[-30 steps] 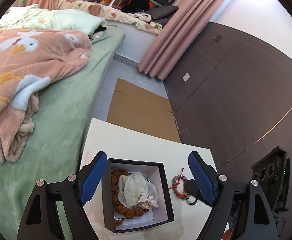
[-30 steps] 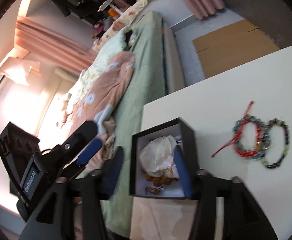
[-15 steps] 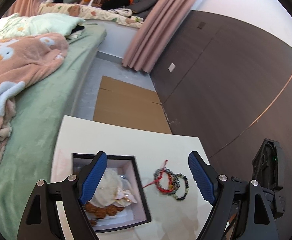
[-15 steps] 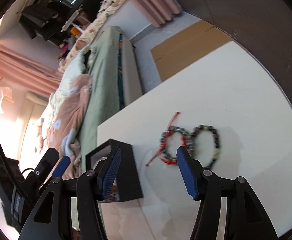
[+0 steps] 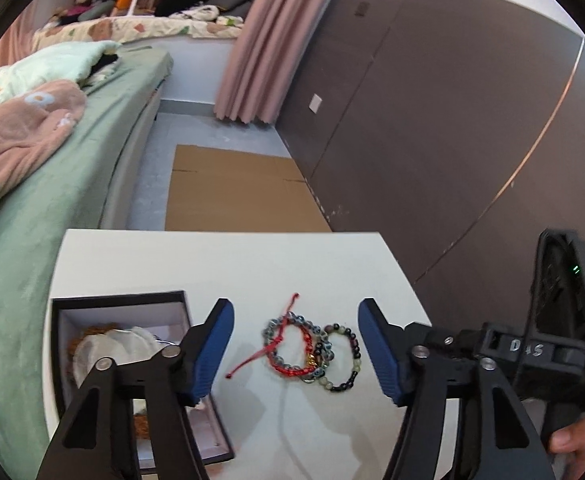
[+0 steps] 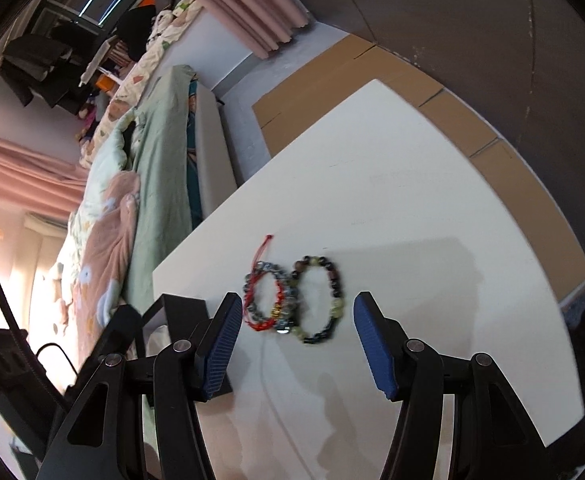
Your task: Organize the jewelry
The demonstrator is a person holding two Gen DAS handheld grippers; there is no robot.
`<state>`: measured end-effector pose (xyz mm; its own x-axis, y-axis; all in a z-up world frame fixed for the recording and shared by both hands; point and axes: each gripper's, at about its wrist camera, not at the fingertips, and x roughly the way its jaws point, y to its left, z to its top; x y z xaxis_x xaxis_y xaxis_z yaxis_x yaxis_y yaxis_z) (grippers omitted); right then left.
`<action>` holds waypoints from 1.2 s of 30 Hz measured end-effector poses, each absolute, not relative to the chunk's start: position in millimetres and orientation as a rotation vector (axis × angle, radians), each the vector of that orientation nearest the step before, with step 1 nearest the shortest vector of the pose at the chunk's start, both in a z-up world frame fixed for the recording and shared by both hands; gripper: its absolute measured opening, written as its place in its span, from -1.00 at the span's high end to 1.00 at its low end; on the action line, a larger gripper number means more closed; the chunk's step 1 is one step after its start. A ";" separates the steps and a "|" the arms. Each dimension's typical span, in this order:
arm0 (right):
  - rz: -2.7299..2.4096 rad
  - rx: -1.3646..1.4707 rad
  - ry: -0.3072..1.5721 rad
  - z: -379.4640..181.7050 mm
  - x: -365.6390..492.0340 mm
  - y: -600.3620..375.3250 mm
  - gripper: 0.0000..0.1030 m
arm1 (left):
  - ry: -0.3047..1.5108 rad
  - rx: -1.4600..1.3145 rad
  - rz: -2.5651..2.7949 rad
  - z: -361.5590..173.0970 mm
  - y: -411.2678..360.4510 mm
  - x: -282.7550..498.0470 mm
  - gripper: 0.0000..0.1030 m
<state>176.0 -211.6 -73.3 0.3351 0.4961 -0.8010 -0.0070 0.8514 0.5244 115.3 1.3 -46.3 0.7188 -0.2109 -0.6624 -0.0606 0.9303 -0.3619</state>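
Lying on the white table (image 5: 220, 264), just right of the black jewelry box (image 5: 120, 300), is a cluster of bracelets (image 5: 310, 350), touching one another. Left gripper (image 5: 294, 346) stands with jaws wide apart above the cluster, holding nothing. Right gripper (image 6: 292, 344) likewise spread, empty, the bracelets (image 6: 294, 300) between its fingers.

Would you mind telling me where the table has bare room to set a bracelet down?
The white table is bare beyond the bracelets, up to its far edge, and also to their right in the right wrist view. It is crowded near the open black box at the left.
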 end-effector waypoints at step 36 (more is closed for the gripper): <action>0.287 0.473 1.226 -80.1 173.9 -230.1 -0.14 | 0.865 -0.062 0.031 -99.5 -48.7 144.0 1.00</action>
